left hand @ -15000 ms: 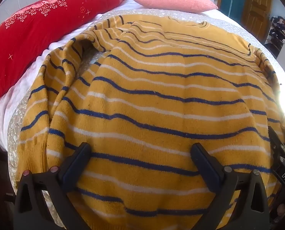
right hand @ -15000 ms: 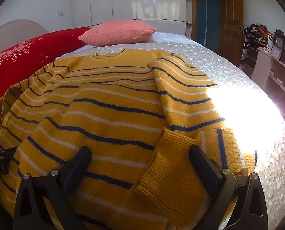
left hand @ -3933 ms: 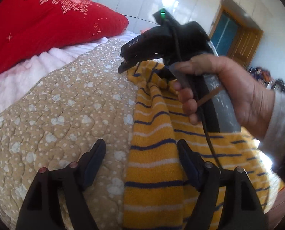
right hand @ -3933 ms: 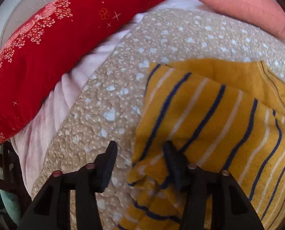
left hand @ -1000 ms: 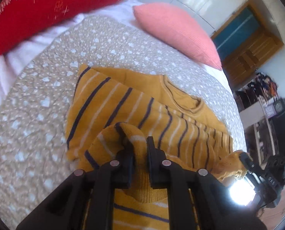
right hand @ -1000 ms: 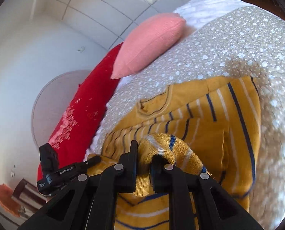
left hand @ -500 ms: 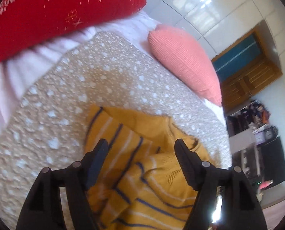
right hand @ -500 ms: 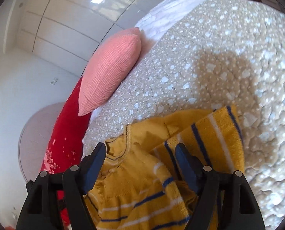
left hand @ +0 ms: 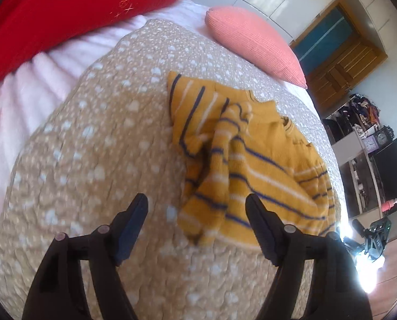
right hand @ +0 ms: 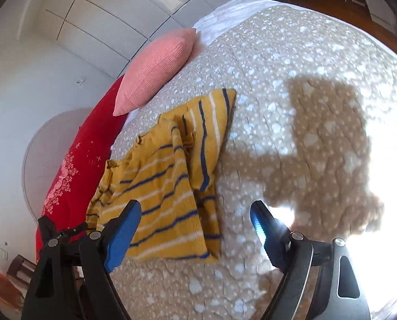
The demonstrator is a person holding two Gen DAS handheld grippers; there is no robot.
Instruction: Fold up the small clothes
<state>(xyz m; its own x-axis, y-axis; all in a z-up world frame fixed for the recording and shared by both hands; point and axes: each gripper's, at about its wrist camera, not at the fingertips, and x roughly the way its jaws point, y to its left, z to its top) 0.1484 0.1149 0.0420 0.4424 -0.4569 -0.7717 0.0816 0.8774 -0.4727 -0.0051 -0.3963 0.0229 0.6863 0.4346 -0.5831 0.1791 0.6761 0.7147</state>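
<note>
A yellow sweater [left hand: 246,157] with blue and white stripes lies folded in a loose bundle on the beige spotted bedspread [left hand: 91,160]. It also shows in the right wrist view [right hand: 169,184]. My left gripper [left hand: 197,213] is open and empty, raised above the bed, with the sweater's near edge between and beyond its fingers. My right gripper [right hand: 195,221] is open and empty, raised above the sweater's near right corner. The right gripper's body [left hand: 369,236] shows at the far right in the left wrist view. The left gripper's body [right hand: 57,232] shows at the left in the right wrist view.
A red pillow [left hand: 65,8] and a pink pillow [left hand: 254,45] lie at the head of the bed. A wooden door [left hand: 342,61] and shelves with clutter [left hand: 364,144] stand beyond the bed's right side. Bright sunlight falls on the bedspread [right hand: 385,160].
Both grippers let go of the sweater about a second ago and opened. They have since drawn back and up, leaving the sweater folded on the bed.
</note>
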